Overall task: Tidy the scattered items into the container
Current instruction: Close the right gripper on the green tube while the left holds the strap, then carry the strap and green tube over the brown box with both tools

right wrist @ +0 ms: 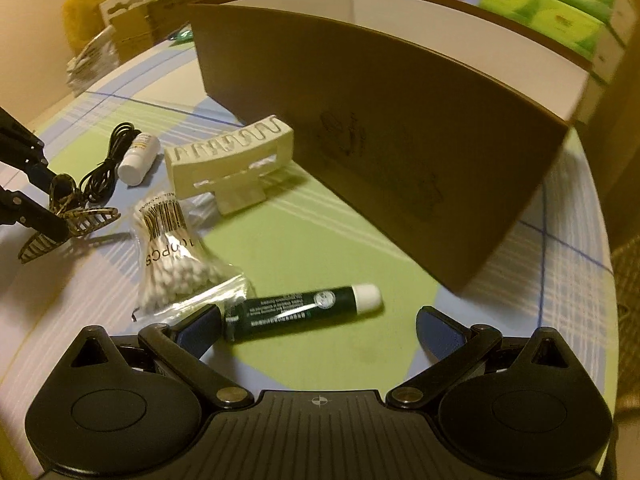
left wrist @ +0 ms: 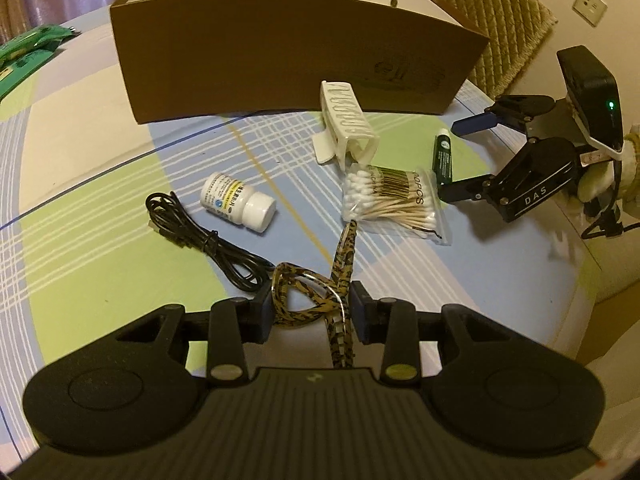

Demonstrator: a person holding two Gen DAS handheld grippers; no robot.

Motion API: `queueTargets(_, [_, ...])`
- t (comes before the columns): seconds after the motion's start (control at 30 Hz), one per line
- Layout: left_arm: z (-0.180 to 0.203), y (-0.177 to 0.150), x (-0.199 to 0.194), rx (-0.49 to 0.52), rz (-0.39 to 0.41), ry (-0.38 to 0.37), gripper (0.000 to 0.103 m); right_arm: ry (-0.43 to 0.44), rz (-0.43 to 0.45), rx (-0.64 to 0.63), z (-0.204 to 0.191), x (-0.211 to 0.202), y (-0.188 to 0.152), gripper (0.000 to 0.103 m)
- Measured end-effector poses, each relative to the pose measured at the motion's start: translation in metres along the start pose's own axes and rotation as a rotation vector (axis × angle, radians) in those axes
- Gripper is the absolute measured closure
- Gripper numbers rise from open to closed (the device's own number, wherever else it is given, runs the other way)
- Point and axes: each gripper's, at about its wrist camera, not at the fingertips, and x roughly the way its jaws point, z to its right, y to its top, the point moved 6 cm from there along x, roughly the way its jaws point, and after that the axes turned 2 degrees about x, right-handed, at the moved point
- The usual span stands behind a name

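Observation:
My left gripper (left wrist: 312, 308) is shut on a leopard-print hair claw clip (left wrist: 316, 292), also seen in the right wrist view (right wrist: 72, 216). My right gripper (right wrist: 320, 328) is open around a dark green tube with a white cap (right wrist: 304, 308), which lies on the cloth between its fingers; the tube also shows in the left wrist view (left wrist: 442, 160). The brown cardboard box (left wrist: 280, 64) stands open beyond the items. A bag of cotton swabs (left wrist: 392, 204), a white pill bottle (left wrist: 240, 202), a black cable (left wrist: 200, 236) and a white plastic holder (left wrist: 346, 124) lie scattered.
The table has a plaid green and blue cloth (left wrist: 100, 240). Green packets (left wrist: 28, 52) lie far left. Green tissue boxes (right wrist: 560, 4) stand behind the box. A woven chair back (left wrist: 492, 20) is behind the table.

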Motion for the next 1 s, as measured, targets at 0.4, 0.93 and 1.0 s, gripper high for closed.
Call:
queueTargets(0.4, [0.000, 0.001, 0.000, -0.024, -0.006, 0.008, 0.070, 0.050, -0.008, -0.076, -0.010, -0.003, 0.004, 0.022])
queueTargets(0.93, [0.007, 0.006, -0.005, 0.012, 0.033, -0.024, 0.070, -0.045, -0.031, 0.051, -0.017, -0.028, -0.015, 0.022])
queueTargets(1.0, [0.009, 0.006, -0.007, 0.016, 0.041, -0.030, 0.070, -0.054, -0.020, 0.090, -0.015, -0.036, -0.017, 0.022])
